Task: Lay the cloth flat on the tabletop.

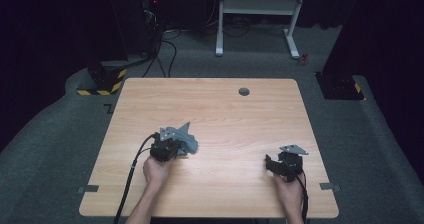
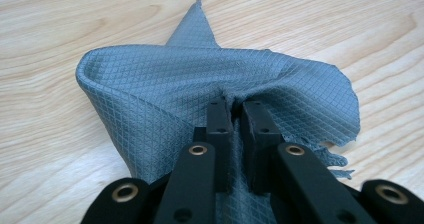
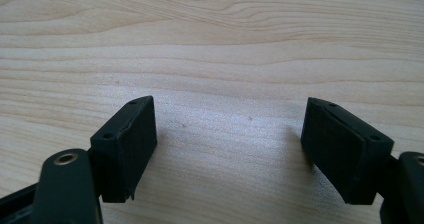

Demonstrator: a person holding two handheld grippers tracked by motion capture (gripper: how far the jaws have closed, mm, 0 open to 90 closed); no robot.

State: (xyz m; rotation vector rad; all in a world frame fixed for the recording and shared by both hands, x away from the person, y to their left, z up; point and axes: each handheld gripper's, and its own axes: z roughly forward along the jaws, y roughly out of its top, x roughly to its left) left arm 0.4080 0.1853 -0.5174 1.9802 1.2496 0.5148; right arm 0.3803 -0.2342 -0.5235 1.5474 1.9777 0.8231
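On the wooden table [image 1: 225, 109], a grey-blue quilted cloth [image 2: 165, 89] lies bunched left of the middle, nearer the near edge than the far one, with one pointed corner sticking up toward the far edge. The left tool [image 1: 167, 146] has its jaws pressed together on a fold of that cloth, pinching the fabric between them. The right tool [image 1: 282, 164] sits near the table's near right corner, its jaws spread wide apart over bare wood, well apart from the cloth.
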